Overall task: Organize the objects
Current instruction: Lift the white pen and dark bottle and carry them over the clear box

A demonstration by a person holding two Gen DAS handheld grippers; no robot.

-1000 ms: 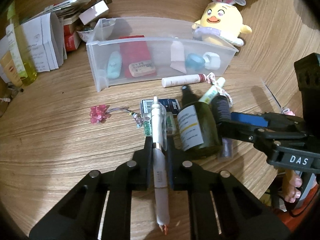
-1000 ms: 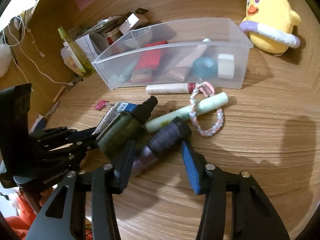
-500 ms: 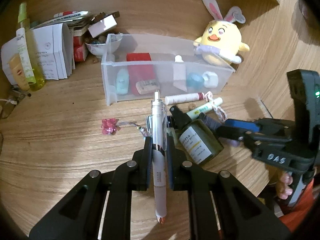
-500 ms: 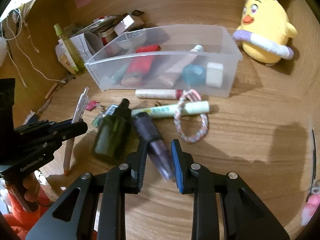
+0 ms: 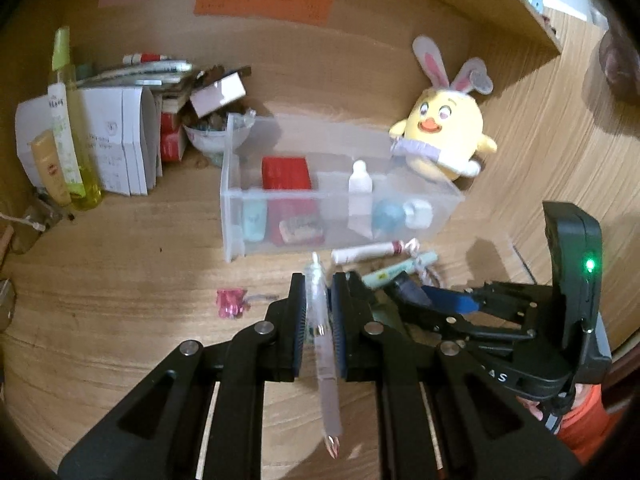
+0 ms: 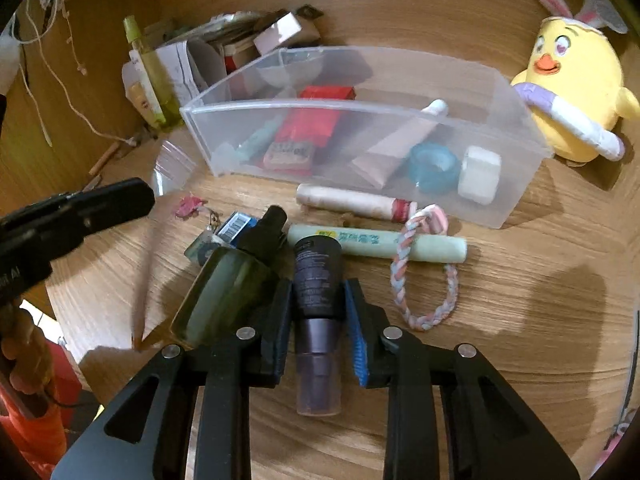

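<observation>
compared with half a second ago the pen point(image 5: 320, 320) clamped in the left gripper point(image 5: 318, 312) sits higher above the desk point(image 5: 120, 288), the clear bin point(image 5: 454, 204) looks farther ahead of its fingertips, and the pen's lower end now leans a little to the right; the dark tube point(image 6: 318, 300), which was slanted and blurred between the right gripper point(image 6: 318, 312) fingers, is now straight in line with them. the pen is pale and translucent with a pinkish lower barrel and a coppery tip; its long axis runs along the fingers, the white clicker end pointing forward toward the bin, the tip back toward the camera. the left gripper is nearly closed, both pads pressed on the pen's barrel. the tube has a black ribbed cap with small print and a purplish body; it lies along the right gripper's axis, cap forward, flat end toward the camera. the right gripper is closed on it, the blue pads squeezing the cap's base. just left of those fingers lies a dark green bottle point(image 6: 224, 292), ahead of them a pale green tube point(image 6: 380, 244) threaded through a braided loop point(image 6: 424, 276), then a white stick point(image 6: 348, 202) against the bin. a yellow plush chick point(image 6: 572, 92) sits beyond the bin's right end.
</observation>
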